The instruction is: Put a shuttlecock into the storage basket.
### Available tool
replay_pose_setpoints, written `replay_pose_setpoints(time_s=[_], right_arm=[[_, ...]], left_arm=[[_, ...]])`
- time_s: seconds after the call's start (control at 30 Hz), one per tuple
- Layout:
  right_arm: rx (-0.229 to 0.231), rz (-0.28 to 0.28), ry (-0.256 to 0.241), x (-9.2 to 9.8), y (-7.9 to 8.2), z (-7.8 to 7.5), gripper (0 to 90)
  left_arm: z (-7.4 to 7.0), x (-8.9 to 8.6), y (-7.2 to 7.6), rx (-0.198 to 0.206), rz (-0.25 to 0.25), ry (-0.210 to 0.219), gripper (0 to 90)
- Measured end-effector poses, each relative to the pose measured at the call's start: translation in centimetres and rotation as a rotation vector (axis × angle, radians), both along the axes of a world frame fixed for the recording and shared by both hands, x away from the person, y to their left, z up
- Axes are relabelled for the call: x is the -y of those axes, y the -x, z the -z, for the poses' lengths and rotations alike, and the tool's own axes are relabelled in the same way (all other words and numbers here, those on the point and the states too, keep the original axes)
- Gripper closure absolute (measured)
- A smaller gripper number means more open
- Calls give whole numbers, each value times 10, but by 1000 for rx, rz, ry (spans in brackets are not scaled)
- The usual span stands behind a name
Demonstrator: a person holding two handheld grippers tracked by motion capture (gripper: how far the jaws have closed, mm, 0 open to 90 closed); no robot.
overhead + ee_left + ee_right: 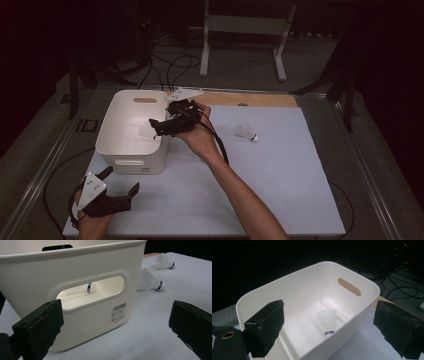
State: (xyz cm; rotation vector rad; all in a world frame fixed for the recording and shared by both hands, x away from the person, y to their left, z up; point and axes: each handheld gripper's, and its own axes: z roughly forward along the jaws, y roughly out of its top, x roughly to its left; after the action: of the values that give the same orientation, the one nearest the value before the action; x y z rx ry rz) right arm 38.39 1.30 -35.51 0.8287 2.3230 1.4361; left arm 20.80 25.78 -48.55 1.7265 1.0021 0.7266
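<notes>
A white plastic bin [131,150] stands on the left of the pale table sheet [280,190]. One white shuttlecock [327,322] with a blue band lies on the bin's floor, and it also shows through the handle slot as the shuttlecock [89,287]. My right gripper [156,128] hangs open and empty over the bin's right rim; in its own view the right gripper [329,305] looks down into the bin [362,302]. My left gripper [121,180] is open and empty near the table's front left corner, facing the bin's near wall [82,267].
Two more shuttlecocks lie on the sheet right of the bin, the nearer shuttlecock [150,281] and the farther one [163,261]; a shuttlecock [247,133] lies beyond my right forearm. A wooden strip [250,99] runs along the table's far edge. Cables and a stand sit on the floor behind.
</notes>
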Motion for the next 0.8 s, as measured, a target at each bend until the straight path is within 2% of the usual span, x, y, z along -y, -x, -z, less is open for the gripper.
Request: replay_pose_setpoints(time_s=[0.8], right_arm=[[16,40,22,19,-5,1,97]], left_arm=[[0,1,0,2,3,-1,0]])
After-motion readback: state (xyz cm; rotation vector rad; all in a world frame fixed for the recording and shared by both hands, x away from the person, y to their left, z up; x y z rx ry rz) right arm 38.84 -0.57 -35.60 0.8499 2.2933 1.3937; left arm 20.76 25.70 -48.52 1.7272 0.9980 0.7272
